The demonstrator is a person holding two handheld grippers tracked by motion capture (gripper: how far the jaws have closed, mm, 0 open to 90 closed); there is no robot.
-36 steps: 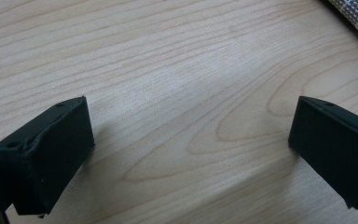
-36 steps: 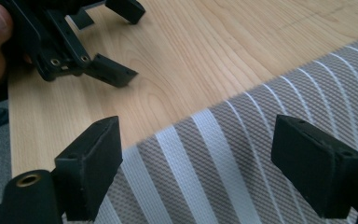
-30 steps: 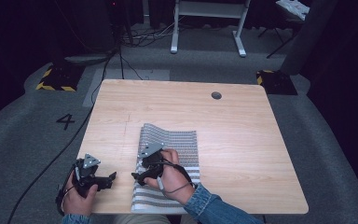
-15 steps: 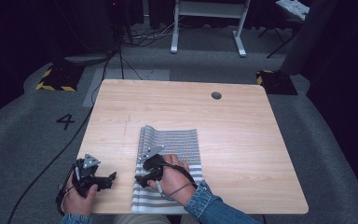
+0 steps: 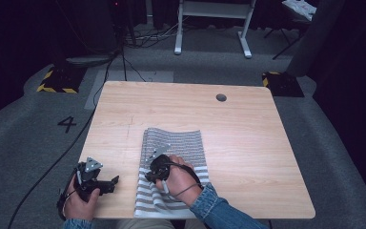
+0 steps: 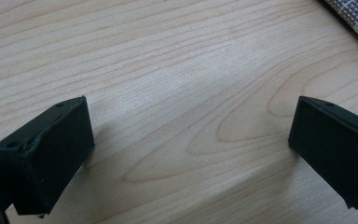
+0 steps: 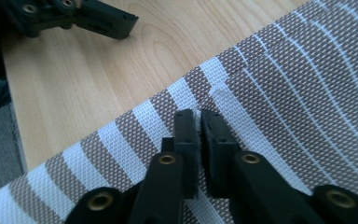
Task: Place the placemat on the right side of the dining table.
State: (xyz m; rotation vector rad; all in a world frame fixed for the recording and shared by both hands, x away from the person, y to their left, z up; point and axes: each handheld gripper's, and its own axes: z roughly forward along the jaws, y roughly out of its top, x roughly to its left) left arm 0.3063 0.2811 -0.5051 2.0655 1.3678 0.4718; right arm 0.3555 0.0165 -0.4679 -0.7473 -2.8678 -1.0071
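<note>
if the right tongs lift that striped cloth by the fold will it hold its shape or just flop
Probably flop. The cloth is a thin woven sheet already folded over itself and draping off the table edge, so it likely hangs limp. It looks light. The right tongs are pinched on a small ridge, so the weave may slip.

A light wooden table with rounded corners and a round cable hole near its far edge stands on grey carpet. A white number 4 is marked on the floor to its left. Yellow-and-black striped blocks sit beyond both far corners. Behind, a white metal frame stands amid loose black cables, and the room beyond is dark.
</note>
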